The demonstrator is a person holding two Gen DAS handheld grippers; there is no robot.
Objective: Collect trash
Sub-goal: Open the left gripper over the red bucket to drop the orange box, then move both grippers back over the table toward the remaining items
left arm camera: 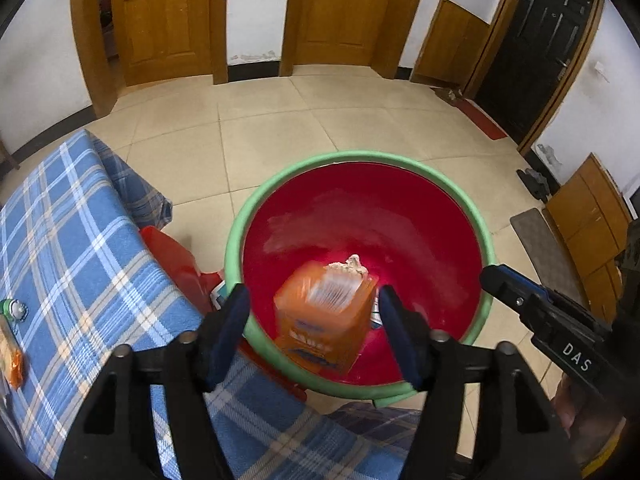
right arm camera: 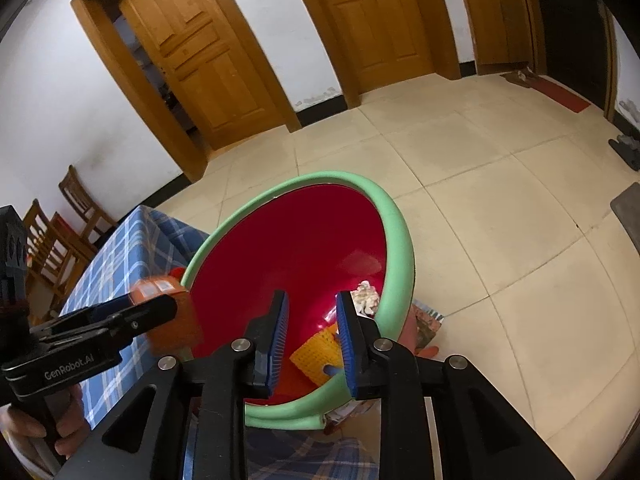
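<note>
A red basin with a green rim (left arm camera: 236, 236) stands on the floor beside the table; it also shows in the right wrist view (right arm camera: 400, 220). An orange box (left arm camera: 324, 320), blurred, is between the spread fingers of my left gripper (left arm camera: 314, 316), clear of both pads, over the basin's near rim. In the right wrist view the orange box (right arm camera: 172, 320) is at the left gripper's tip. A crumpled white tissue (right arm camera: 366, 296) and a yellow mesh piece (right arm camera: 318, 354) lie in the basin. My right gripper (right arm camera: 312, 340) is open and empty above the basin.
A table with a blue plaid cloth (left arm camera: 72, 240) is at the left, with a green-capped item (left arm camera: 12, 310) and an orange wrapper (left arm camera: 12, 360) on it. A red stool (left arm camera: 172, 260) stands by the basin. Wooden doors and tiled floor lie beyond.
</note>
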